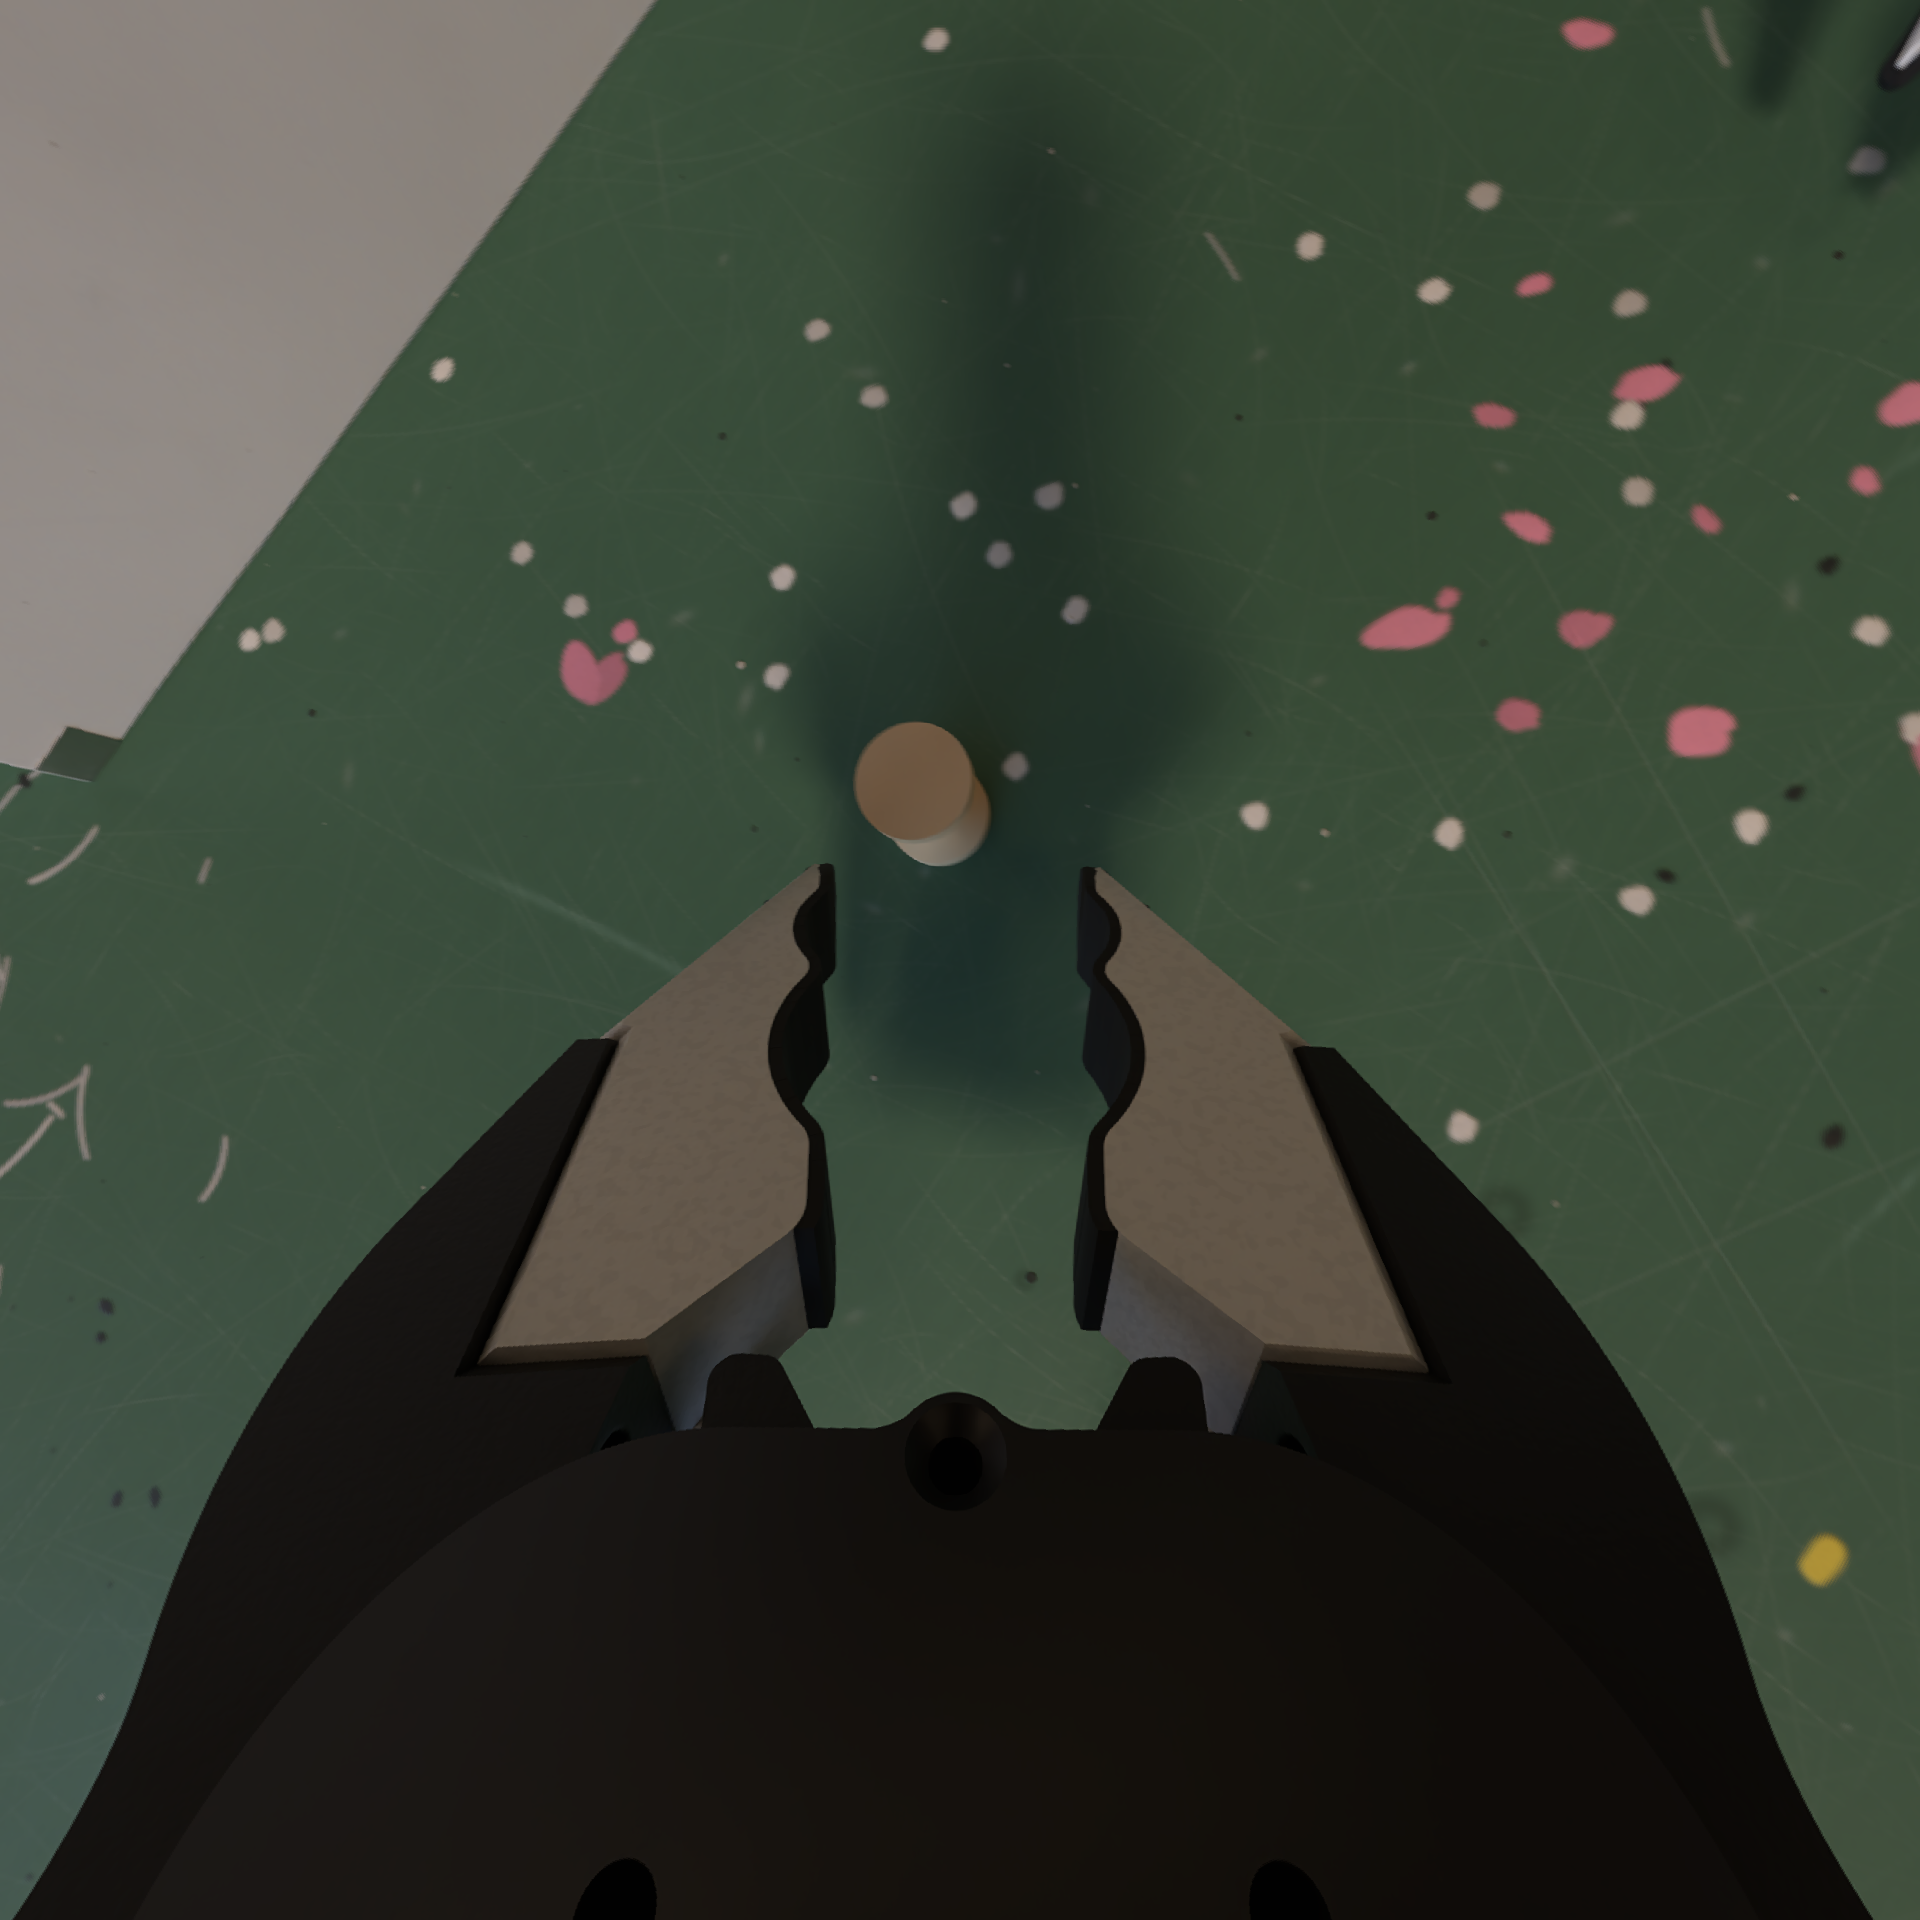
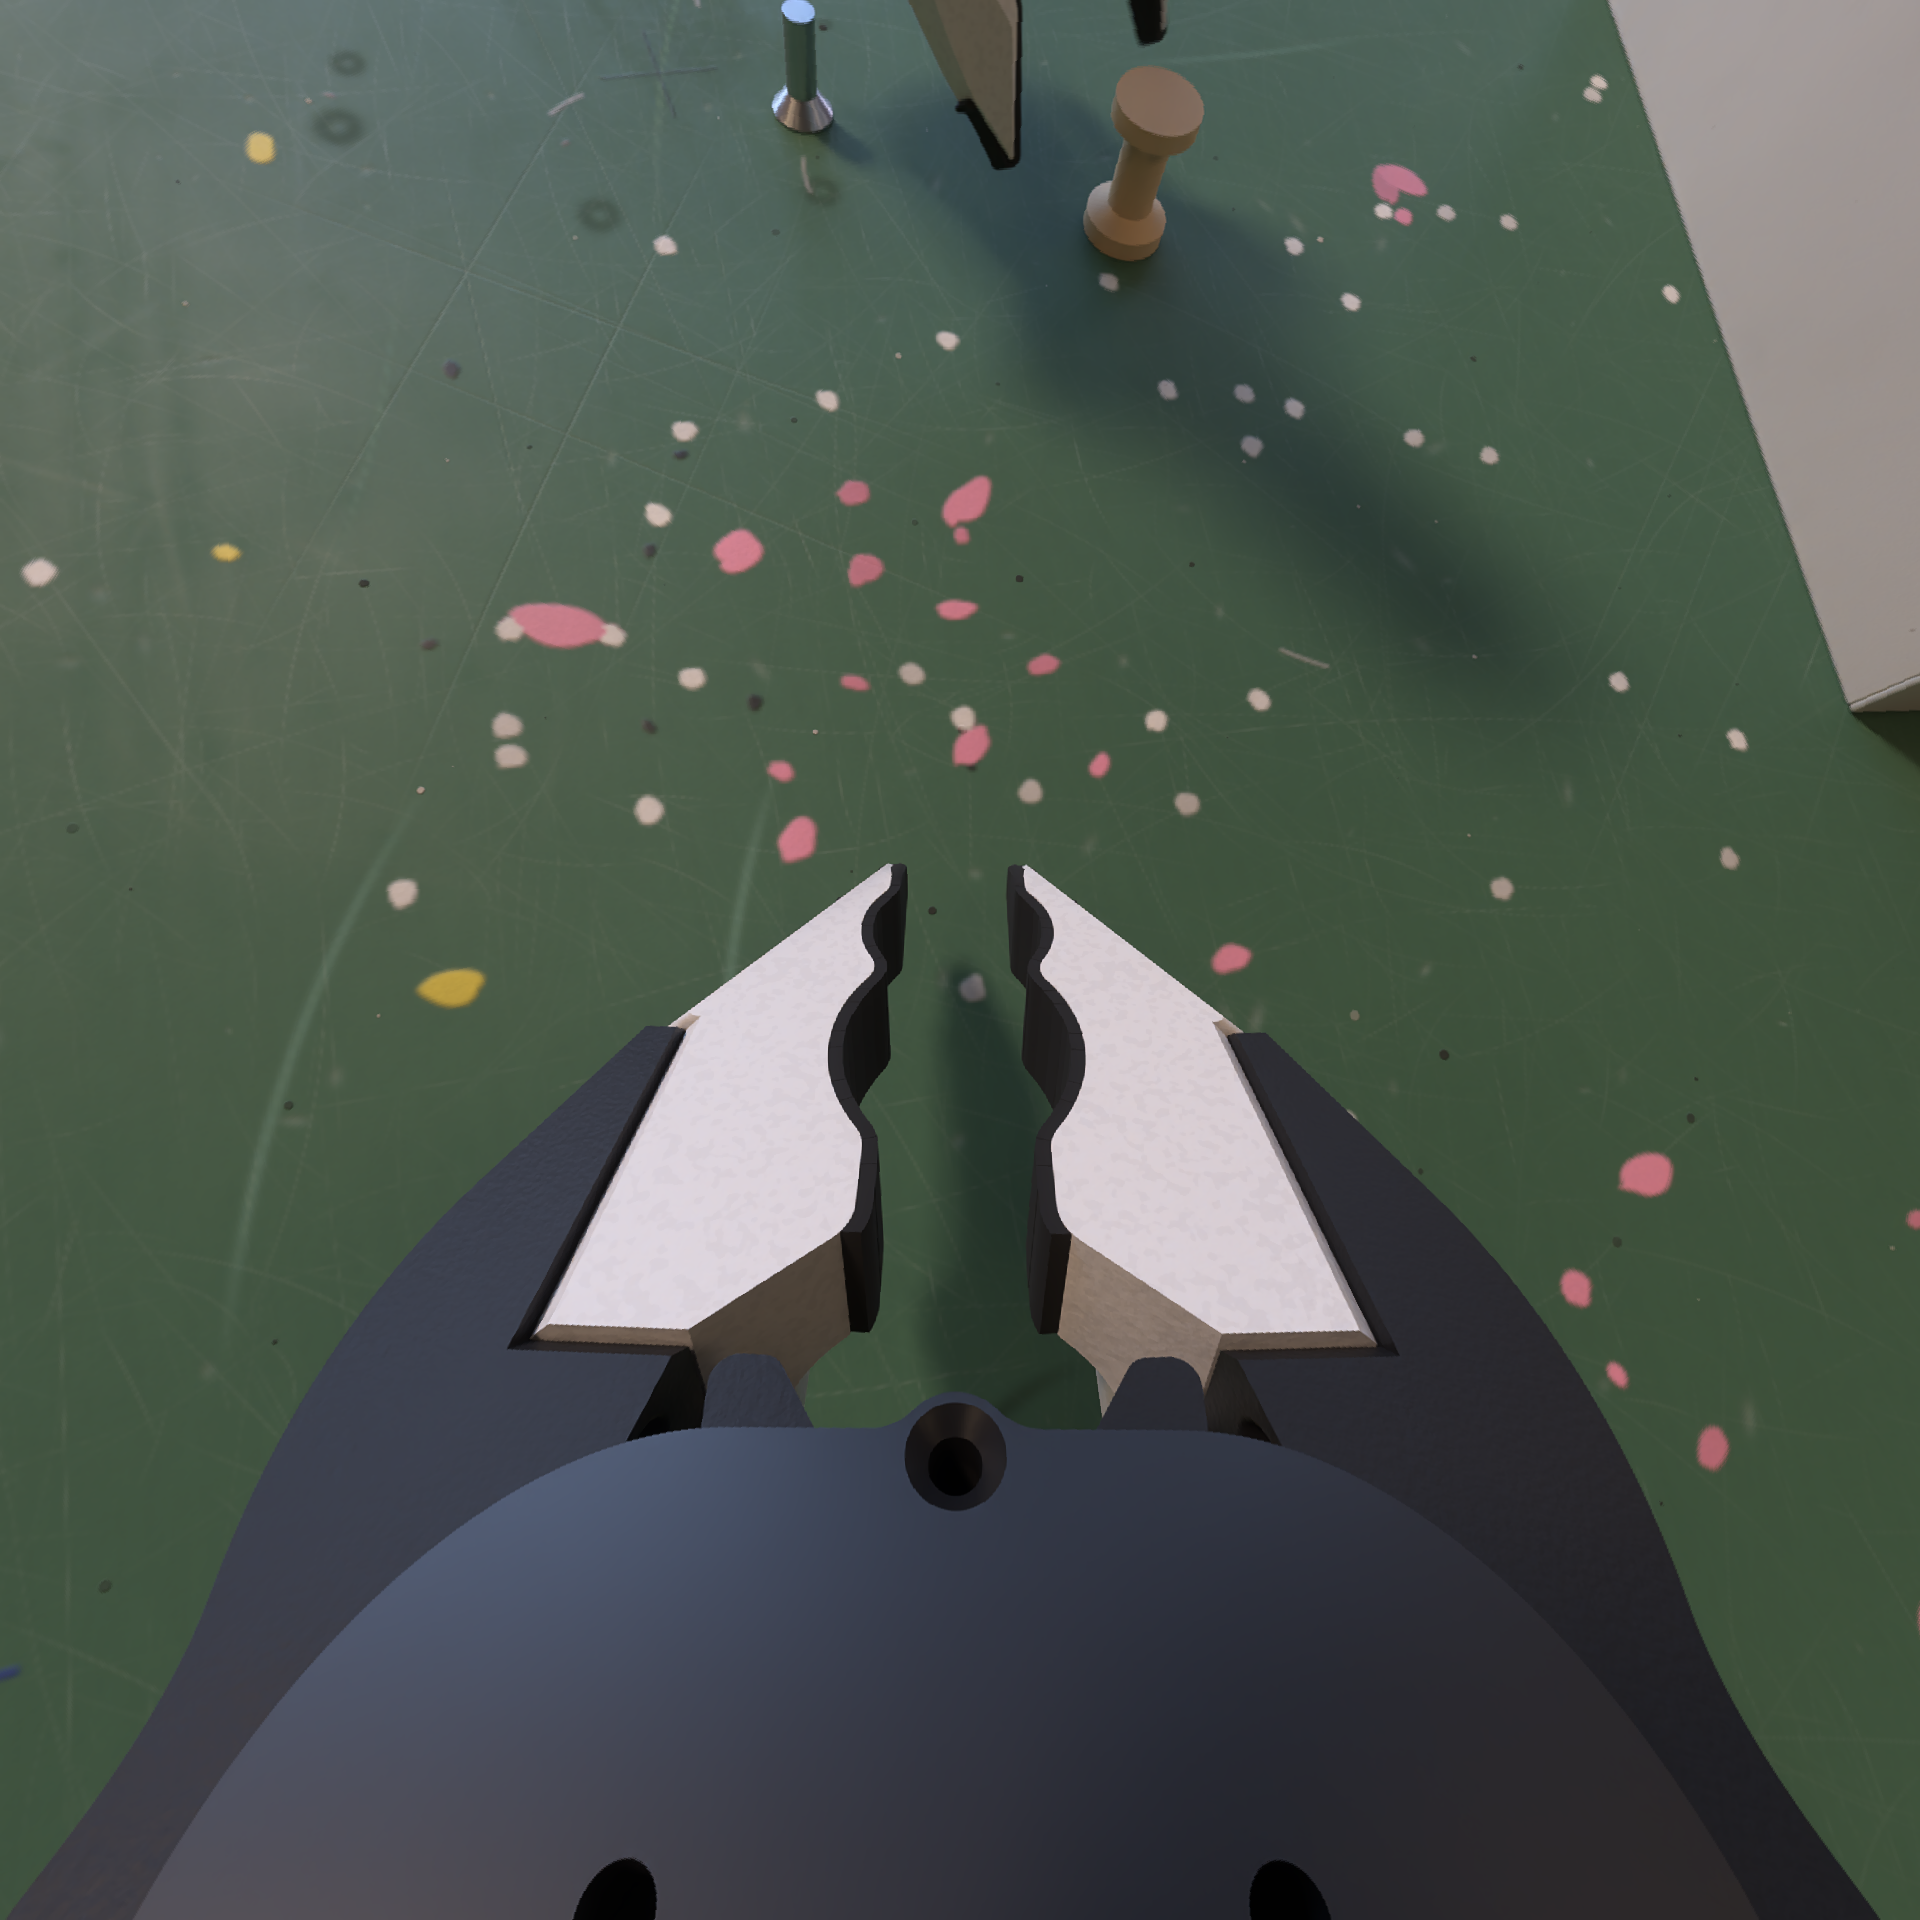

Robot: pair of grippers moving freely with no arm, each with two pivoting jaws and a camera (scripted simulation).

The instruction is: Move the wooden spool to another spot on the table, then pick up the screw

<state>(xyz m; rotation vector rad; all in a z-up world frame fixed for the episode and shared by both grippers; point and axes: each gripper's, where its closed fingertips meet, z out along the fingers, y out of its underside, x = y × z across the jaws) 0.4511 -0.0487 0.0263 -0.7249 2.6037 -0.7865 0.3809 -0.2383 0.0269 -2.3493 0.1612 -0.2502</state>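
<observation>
The wooden spool (image 1: 920,795) stands upright on the green mat, seen from above in the left wrist view, just ahead of my left gripper (image 1: 956,883), which is open and empty above it. In the right wrist view the spool (image 2: 1138,166) stands at the top, with the left gripper's fingers (image 2: 987,83) hanging beside it to its left, apart from it. The metal screw (image 2: 802,73) stands head-down on the mat at the top, left of those fingers. My right gripper (image 2: 956,883) is far from both, empty, its jaws a narrow gap apart.
The green mat (image 2: 312,416) is speckled with pink, white and yellow paint marks. A pale surface borders the mat at the upper left in the left wrist view (image 1: 208,260) and at the right edge in the right wrist view (image 2: 1818,312).
</observation>
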